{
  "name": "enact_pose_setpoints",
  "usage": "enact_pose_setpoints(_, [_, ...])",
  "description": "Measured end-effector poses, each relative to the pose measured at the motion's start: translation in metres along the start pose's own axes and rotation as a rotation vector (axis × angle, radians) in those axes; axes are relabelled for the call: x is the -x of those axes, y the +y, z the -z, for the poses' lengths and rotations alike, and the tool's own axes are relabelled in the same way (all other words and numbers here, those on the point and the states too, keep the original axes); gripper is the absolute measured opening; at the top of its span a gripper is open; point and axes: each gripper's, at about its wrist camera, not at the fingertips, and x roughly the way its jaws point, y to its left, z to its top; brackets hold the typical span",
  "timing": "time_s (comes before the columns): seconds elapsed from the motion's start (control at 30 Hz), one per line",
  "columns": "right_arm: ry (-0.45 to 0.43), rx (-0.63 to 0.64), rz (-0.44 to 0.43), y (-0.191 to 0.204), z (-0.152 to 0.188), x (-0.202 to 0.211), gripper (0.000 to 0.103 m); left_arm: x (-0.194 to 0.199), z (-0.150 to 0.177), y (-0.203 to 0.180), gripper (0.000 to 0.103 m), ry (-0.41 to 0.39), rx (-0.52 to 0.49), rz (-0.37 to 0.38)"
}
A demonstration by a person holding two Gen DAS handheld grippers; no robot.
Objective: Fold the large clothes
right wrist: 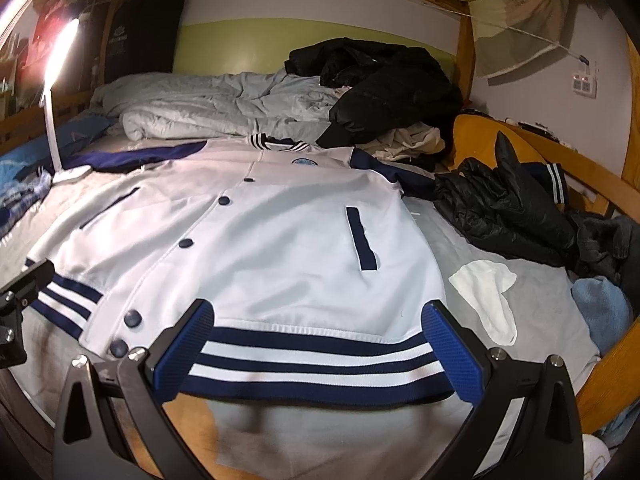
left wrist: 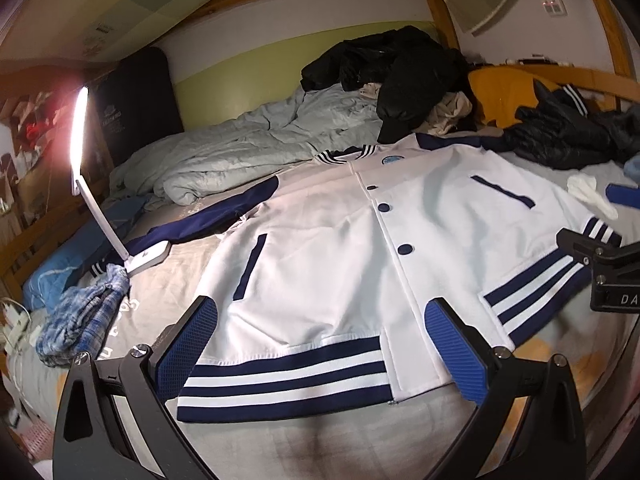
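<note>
Lying face-up and buttoned on a cluttered bed (left wrist: 280, 432), one white varsity jacket (left wrist: 332, 248) with navy sleeves awaits folding as the left gripper (left wrist: 326, 344) and right gripper (right wrist: 320, 344) hover over its striped hem (right wrist: 320, 364), both spread wide and holding nothing. Soft, limp and probably light, it should drape when lifted, so the ribbed hem corners or shoulders look like the surest holds. Four snap buttons (left wrist: 405, 249) and two navy-trimmed pockets (right wrist: 362, 240) show.
</note>
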Motion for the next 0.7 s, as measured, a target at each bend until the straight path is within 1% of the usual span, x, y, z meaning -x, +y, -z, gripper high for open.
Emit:
enact_pose_setpoints(0.23, [0.025, 0.011, 0.000, -0.004, 0.007, -0.003, 0.103, 0.004, 0.002, 0.000, 0.103, 0.003, -0.004, -0.011])
enact_pose_setpoints(0.47, [0.022, 0.006, 0.003, -0.006, 0.008, 0.000, 0.103, 0.005, 0.002, 0.007, 0.103, 0.009, 0.035, -0.011])
enact_pose_setpoints(0.6, [0.018, 0.012, 0.003, -0.006, 0.007, 0.002, 0.103, 0.006, 0.003, 0.011, 0.103, 0.007, 0.057, -0.033])
enact_pose_setpoints(0.7, [0.015, 0.015, 0.004, -0.006, 0.007, 0.003, 0.103, 0.004, 0.004, 0.019, 0.103, 0.024, 0.084, -0.027])
